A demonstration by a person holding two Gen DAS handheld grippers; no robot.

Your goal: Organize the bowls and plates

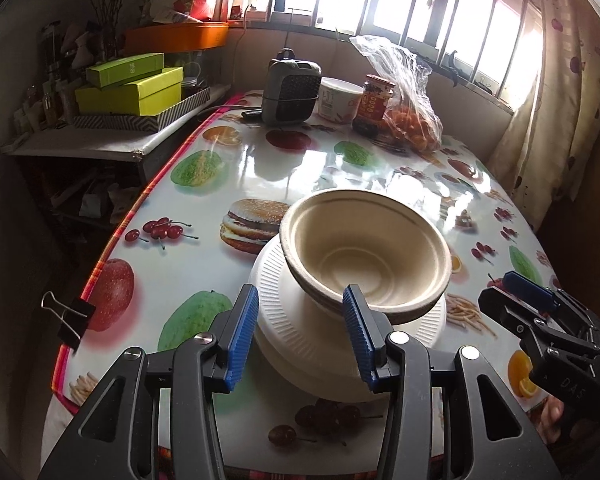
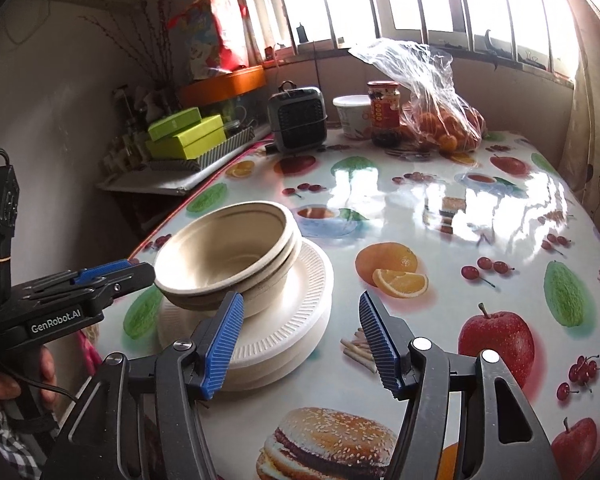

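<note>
A stack of beige paper bowls (image 1: 366, 258) sits tilted on a stack of white ribbed paper plates (image 1: 300, 328) on the fruit-print table. My left gripper (image 1: 300, 326) is open just in front of the plates, its fingers either side of the stack's near edge, holding nothing. In the right wrist view the bowls (image 2: 228, 256) rest on the plates (image 2: 284, 328) at left. My right gripper (image 2: 300, 340) is open and empty, to the right of the plates. The left gripper (image 2: 112, 274) shows there beside the bowls; the right gripper (image 1: 516, 292) shows at the left view's right edge.
At the table's far end stand a small grey heater (image 1: 292, 86), a white tub (image 1: 340, 100), a red-lidded jar (image 1: 374, 106) and a plastic bag of oranges (image 1: 412, 120). Green boxes (image 1: 130, 88) sit on a side shelf at left. A binder clip (image 1: 66, 318) grips the table's left edge.
</note>
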